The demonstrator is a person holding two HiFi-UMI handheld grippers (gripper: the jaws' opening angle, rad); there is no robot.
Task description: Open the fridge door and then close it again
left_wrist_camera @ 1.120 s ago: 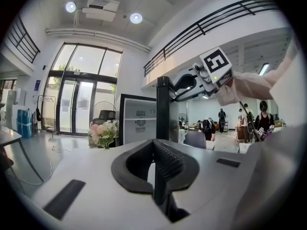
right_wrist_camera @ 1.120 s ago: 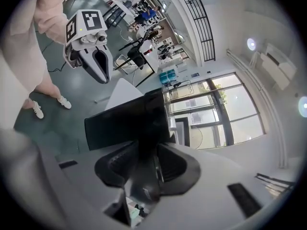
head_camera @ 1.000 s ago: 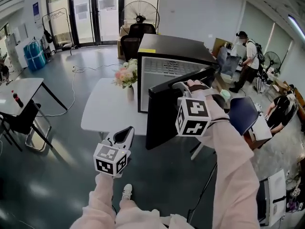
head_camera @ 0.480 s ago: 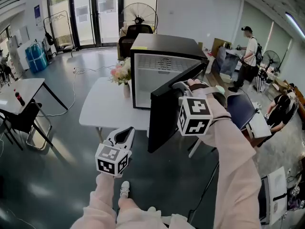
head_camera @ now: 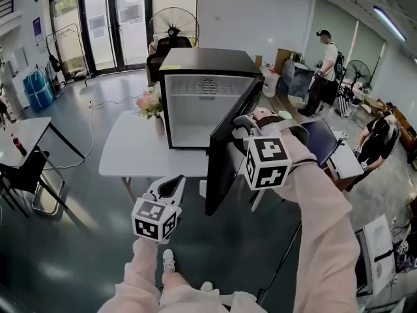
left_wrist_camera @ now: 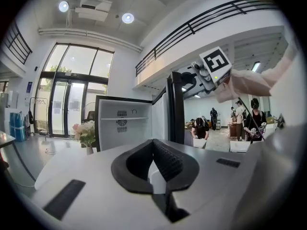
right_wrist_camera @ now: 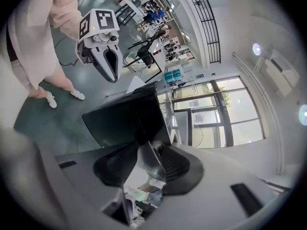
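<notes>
Since a second ago: fridge door (head_camera: 228,155) has swung wider, and more of the white inside shows. The right gripper (head_camera: 244,120) has gone round with it. Its jaws have just been easing apart, with the door's top edge between them.
Head view, fridge: the black fridge (head_camera: 205,60) stands open on the white table (head_camera: 127,158), with the door hanging out past the table's near edge.
Head view, right gripper: it's up on the door's top outer corner, arm stretched forward, marker cube facing us.
Head view, left gripper: the left gripper (head_camera: 172,185) is low, just off the table's near edge and over the floor, touching nothing.
Head view, surroundings: flowers (head_camera: 148,103) sit on the table just left of the fridge. A standing fan (head_camera: 172,25) is behind it, and a person (head_camera: 324,70) stands well off to the right.
Left gripper view, jaws: the pads (left_wrist_camera: 168,159) meet at the tips, with nothing held between them.
Left gripper view, ahead: the fridge cabinet faces us with the door edge-on at its right side. The right gripper is perched on the door's top, and the flowers are off to the left.
Right gripper view, jaws: the door's thin edge runs up between the two pads, which are closed round it. The black door face spreads away beyond.
Right gripper view, beyond: the left gripper hangs over the floor, near white shoes (right_wrist_camera: 76,95).
</notes>
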